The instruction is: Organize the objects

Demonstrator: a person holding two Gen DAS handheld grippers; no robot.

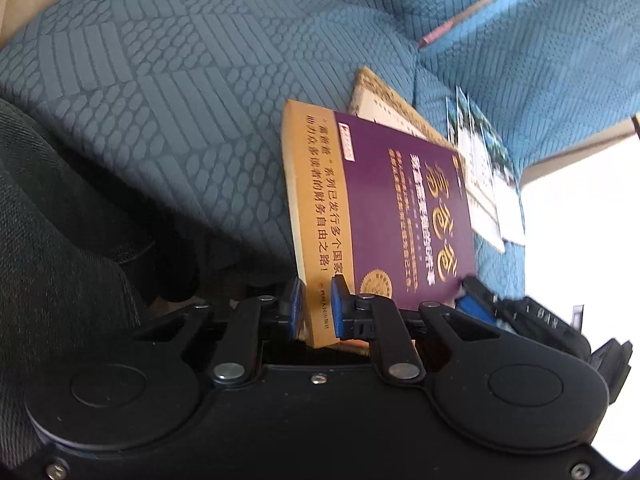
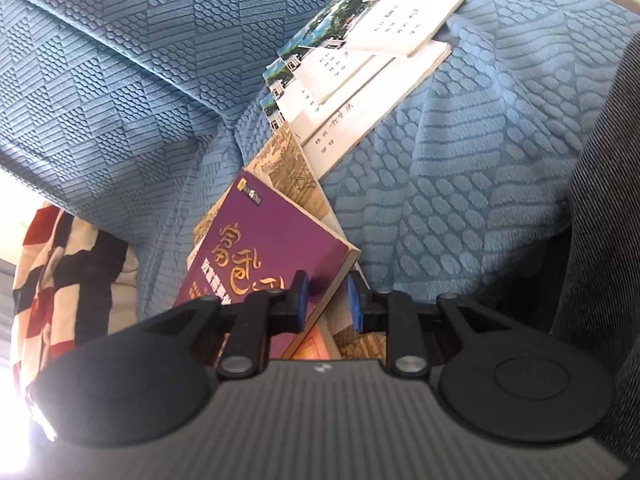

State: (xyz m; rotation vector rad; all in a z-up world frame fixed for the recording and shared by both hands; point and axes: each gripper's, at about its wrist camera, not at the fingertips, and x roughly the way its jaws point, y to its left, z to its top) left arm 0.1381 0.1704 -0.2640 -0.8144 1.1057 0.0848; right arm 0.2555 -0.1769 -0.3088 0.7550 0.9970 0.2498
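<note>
the purple book (image 1: 404, 216) lies on the blue sofa cushion (image 1: 168, 92), near the seam between two cushions. the left gripper (image 1: 316, 308) pinches its gold spine edge with narrow jaws; the right gripper (image 2: 326, 300) closes on the opposite corner, though the far pad's contact is unclear. it looks a stiff, fairly light paperback with a glossy cover, best held by its edges. a tan book (image 2: 296, 168) sits partly beneath it, white booklets (image 2: 360, 92) just beyond, and a patterned cloth (image 2: 60, 264) off the cushion's edge.
</note>
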